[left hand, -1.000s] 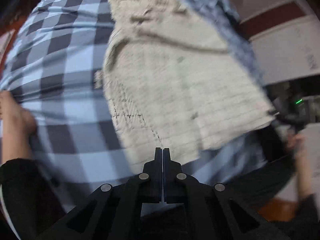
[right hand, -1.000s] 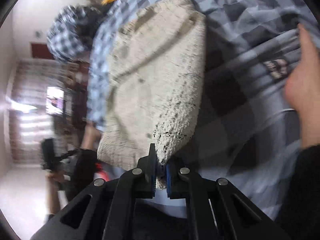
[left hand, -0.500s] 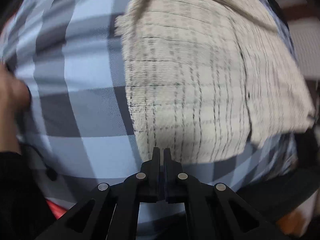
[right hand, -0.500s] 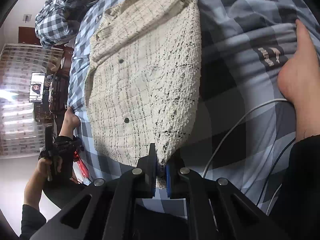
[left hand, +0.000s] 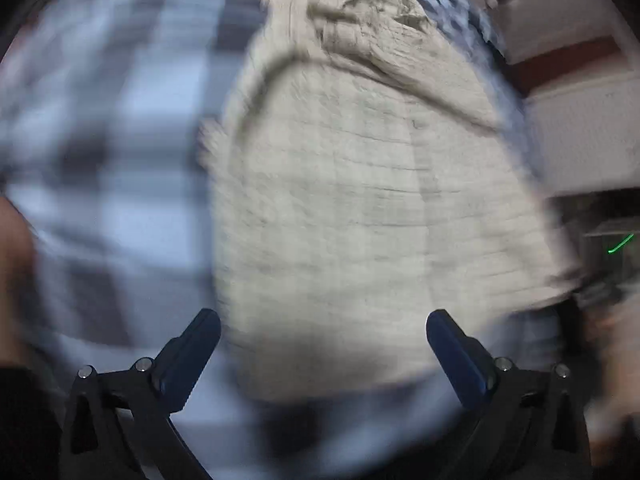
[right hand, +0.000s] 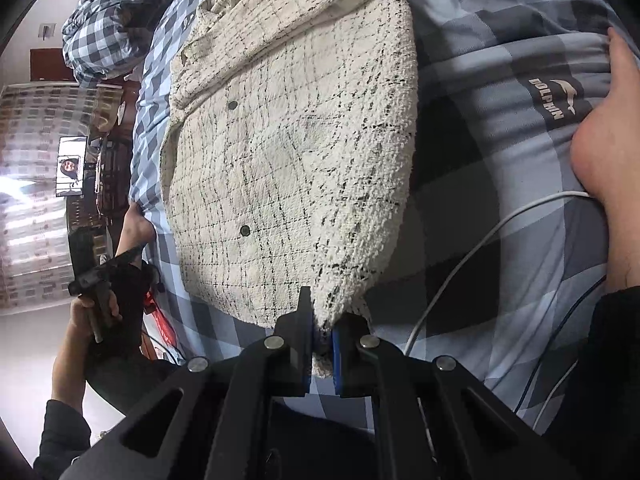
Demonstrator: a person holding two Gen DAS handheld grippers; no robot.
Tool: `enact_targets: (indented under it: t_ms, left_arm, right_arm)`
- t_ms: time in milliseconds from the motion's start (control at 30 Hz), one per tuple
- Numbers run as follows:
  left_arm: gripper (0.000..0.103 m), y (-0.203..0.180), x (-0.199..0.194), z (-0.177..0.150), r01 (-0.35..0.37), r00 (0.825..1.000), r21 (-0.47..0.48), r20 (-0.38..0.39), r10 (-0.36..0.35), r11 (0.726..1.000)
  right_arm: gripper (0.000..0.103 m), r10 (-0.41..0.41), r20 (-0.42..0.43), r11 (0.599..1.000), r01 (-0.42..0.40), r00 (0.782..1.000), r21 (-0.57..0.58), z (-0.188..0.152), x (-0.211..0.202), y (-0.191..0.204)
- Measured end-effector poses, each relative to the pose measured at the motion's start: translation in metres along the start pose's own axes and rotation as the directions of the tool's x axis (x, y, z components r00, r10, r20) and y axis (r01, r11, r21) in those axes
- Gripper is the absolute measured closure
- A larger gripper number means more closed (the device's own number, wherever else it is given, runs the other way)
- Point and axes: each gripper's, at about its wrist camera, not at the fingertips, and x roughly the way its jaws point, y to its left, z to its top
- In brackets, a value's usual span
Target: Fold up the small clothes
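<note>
Left hand-held gripper point(left hand: 323, 332) first: in its own blurred view the two blue fingers point(left hand: 192, 354) stand far apart and are opening, with nothing pinched between them. The cream tweed jacket point(left hand: 360, 208) lies flat on the bed's blue checked cover point(left hand: 100, 152), filling the picture from twelve o'clock down to six, its near hem just beyond the fingertips. Motion smear hides the finer detail. At three o'clock a green light streak marks the other tool, too blurred to read.

In the right wrist view, the right hand-held gripper point(right hand: 320, 336) is clamped shut on a corner of the jacket point(right hand: 288, 140), at six o'clock. That corner is lifted, and a flap rises from it toward one o'clock, folded over the body of the garment, which stretches away to eleven o'clock. At three o'clock a bare foot point(right hand: 604, 128) rests on the cover point(right hand: 500, 168) beside a printed "DOLPHIN" logo. At eight o'clock a hand point(right hand: 92, 308) holds the left tool off the bed's edge.

The risks, as I judge them: with one corner released and only one held, the fold may land skewed or the thick flap may slump back. A white cable point(right hand: 480, 248) trails near the held corner at four o'clock and could be dragged under the cloth.

The count: one jacket, two dark buttons point(right hand: 244, 231) showing on it, two hand-held grippers, one white cable with a thinner dark one beside it, one foot, and one bundle of checked bedding point(right hand: 104, 32) at ten o'clock.
</note>
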Motion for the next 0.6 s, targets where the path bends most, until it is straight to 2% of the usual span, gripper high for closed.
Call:
enact_targets:
  t_ms: [33,67,100,133,233,333,400,600]
  left_arm:
    - [0.0,-0.015,0.004,-0.005,-0.096,0.995,0.122,0.025,0.093,0.988]
    - [0.0,-0.026,0.017,-0.01,-0.108,0.994,0.213,-0.002,0.111,0.971]
    - [0.0,-0.025,0.029,-0.012,-0.072,0.994,0.201,-0.063,0.086,0.977]
    - [0.0,-0.019,0.048,-0.017,-0.029,0.987,0.129,-0.151,0.048,0.991]
    - [0.0,-0.001,0.087,-0.032,-0.038,0.954,-0.007,-0.298,0.034,0.999]
    - [0.0,0.012,0.113,-0.043,-0.07,0.928,-0.065,-0.369,0.041,0.995]
    - [0.0,0.017,0.124,-0.047,-0.067,0.917,-0.082,-0.398,0.029,0.994]
    - [0.0,0.025,0.155,-0.049,-0.071,0.916,-0.116,-0.401,0.019,0.991]
  right_arm:
    - [0.099,0.003,0.0,1.0,-0.003,1.0,0.002,0.0,0.0,0.0]
    - [0.099,0.005,0.0,1.0,-0.005,1.0,0.002,0.0,0.0,0.0]
    - [0.099,0.001,-0.001,1.0,-0.001,1.0,0.002,0.0,0.0,-0.001]
    - [0.099,-0.007,-0.002,1.0,0.007,1.0,0.001,-0.001,-0.001,-0.001]
    - [0.099,-0.012,-0.001,1.0,0.012,1.0,0.007,-0.005,-0.003,-0.003]
    - [0.099,-0.025,0.004,1.0,0.025,1.0,-0.003,-0.008,-0.005,-0.004]
    - [0.099,-0.021,0.004,1.0,0.021,1.0,0.0,-0.009,-0.005,-0.005]
    - [0.099,-0.026,-0.005,1.0,0.026,1.0,0.005,-0.007,-0.006,-0.009]
